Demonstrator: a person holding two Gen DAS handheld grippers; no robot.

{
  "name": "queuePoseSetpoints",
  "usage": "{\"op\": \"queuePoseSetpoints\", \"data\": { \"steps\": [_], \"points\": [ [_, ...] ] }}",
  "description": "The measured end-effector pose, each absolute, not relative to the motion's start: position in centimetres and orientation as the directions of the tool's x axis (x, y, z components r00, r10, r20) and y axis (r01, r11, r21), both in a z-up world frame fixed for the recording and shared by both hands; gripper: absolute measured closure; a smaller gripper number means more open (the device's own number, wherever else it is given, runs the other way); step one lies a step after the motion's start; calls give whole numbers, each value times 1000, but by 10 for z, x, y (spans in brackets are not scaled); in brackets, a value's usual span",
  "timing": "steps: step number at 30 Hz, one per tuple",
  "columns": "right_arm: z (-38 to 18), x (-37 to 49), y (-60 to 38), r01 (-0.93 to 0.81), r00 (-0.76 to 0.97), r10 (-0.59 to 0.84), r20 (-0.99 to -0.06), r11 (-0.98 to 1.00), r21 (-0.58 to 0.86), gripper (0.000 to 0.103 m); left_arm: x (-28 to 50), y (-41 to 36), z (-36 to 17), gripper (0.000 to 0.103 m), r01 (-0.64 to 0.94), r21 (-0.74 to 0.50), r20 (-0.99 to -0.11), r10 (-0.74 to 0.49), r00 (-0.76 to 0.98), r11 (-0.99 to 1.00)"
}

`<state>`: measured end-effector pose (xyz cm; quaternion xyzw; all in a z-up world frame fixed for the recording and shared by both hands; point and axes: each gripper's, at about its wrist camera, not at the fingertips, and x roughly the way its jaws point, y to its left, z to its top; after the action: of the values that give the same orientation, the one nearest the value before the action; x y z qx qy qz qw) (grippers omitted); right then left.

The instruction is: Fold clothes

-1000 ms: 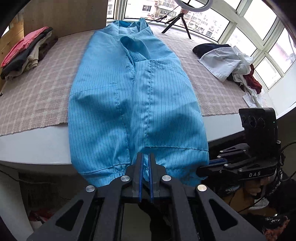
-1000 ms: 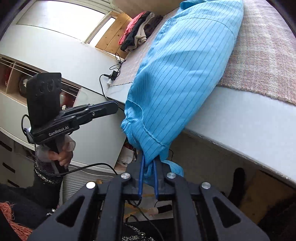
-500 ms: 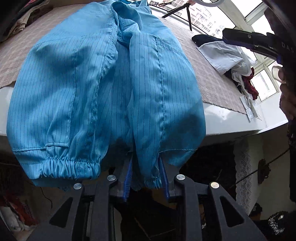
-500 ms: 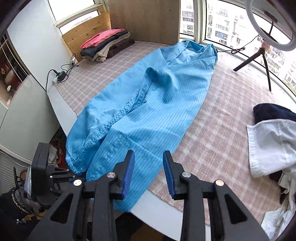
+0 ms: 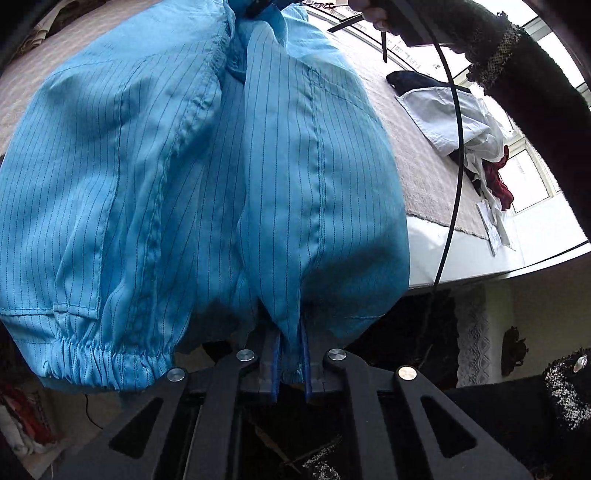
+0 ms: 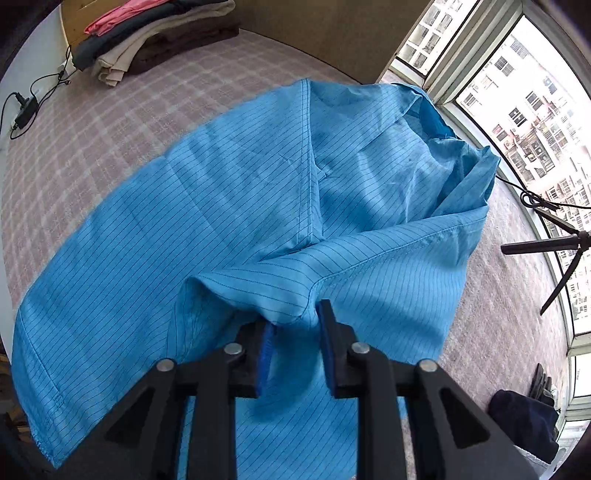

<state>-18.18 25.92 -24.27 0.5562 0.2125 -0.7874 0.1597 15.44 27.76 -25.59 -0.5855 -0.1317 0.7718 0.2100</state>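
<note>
A blue pinstriped garment (image 5: 184, 166) lies lengthwise on the checked mat (image 5: 417, 158), its elastic hem hanging over the near table edge. My left gripper (image 5: 290, 362) sits below that edge, its jaws closing and pressed on a fold of the hem. In the right wrist view the same blue garment (image 6: 240, 203) spreads below my right gripper (image 6: 293, 325), which points steeply down near the shoulder seam. Its jaws are closing, with a raised fold of fabric pinched between the blue pads. A person's sleeve (image 5: 517, 55) reaches across the top of the left wrist view.
A stack of folded clothes (image 6: 159, 33) sits at the mat's far left corner. A loose pile of white, dark and red clothes (image 5: 454, 114) lies on the right. A tripod (image 6: 554, 251) stands by the windows, and a power adapter with its cable (image 6: 26, 110) lies left.
My right gripper let go of the hem, opened, swung over the table to the garment's upper part and closed on a fold there. My left gripper sank, opened briefly and closed again on the hem.
</note>
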Motion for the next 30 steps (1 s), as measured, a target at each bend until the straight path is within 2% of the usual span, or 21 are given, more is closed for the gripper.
{"op": "queuePoseSetpoints", "data": {
  "steps": [3,7,10,11,13,14,19,21,22,23,27,30],
  "points": [
    [-236,-194,273,475,-334,-59,-941,-873,-114,98,157,269,-245,101,-156,-452,-838,478,-262,-878],
    [-231,-215,299,363,-334,-105,-937,-931,-25,98,156,255,-233,101,-120,-417,-841,433,-324,-901],
    [-263,-221,292,371,-282,-17,-959,-924,-93,96,152,245,-237,100,-77,-435,-839,435,-328,-897],
    [-264,-218,286,395,-301,6,-954,-909,-130,94,153,244,-236,97,-75,-429,-842,428,-328,-900],
    [-256,-211,279,425,-311,36,-950,-888,-173,83,157,242,-234,97,-80,-423,-848,425,-316,-903],
    [-246,-204,280,434,-318,24,-948,-885,-168,74,161,240,-232,96,-83,-426,-847,430,-312,-901],
    [-169,-134,309,441,-427,-93,-900,-890,-118,62,191,208,-205,95,-90,-437,-829,440,-345,-895],
    [-147,-87,332,434,-432,-191,-881,-901,-18,62,202,184,-198,89,-77,-419,-832,417,-367,-905],
    [-141,-62,344,427,-428,-232,-874,-904,30,62,204,169,-198,82,-58,-415,-834,406,-373,-908],
    [-145,-38,354,414,-412,-257,-874,-907,72,62,205,153,-200,75,-30,-417,-838,396,-375,-909],
    [-197,51,377,308,-321,-291,-901,-932,192,62,193,107,-221,74,68,-443,-849,394,-351,-894],
    [-244,95,377,219,-253,-289,-923,-947,236,62,180,86,-237,68,95,-467,-850,416,-324,-879]
  ]
}}
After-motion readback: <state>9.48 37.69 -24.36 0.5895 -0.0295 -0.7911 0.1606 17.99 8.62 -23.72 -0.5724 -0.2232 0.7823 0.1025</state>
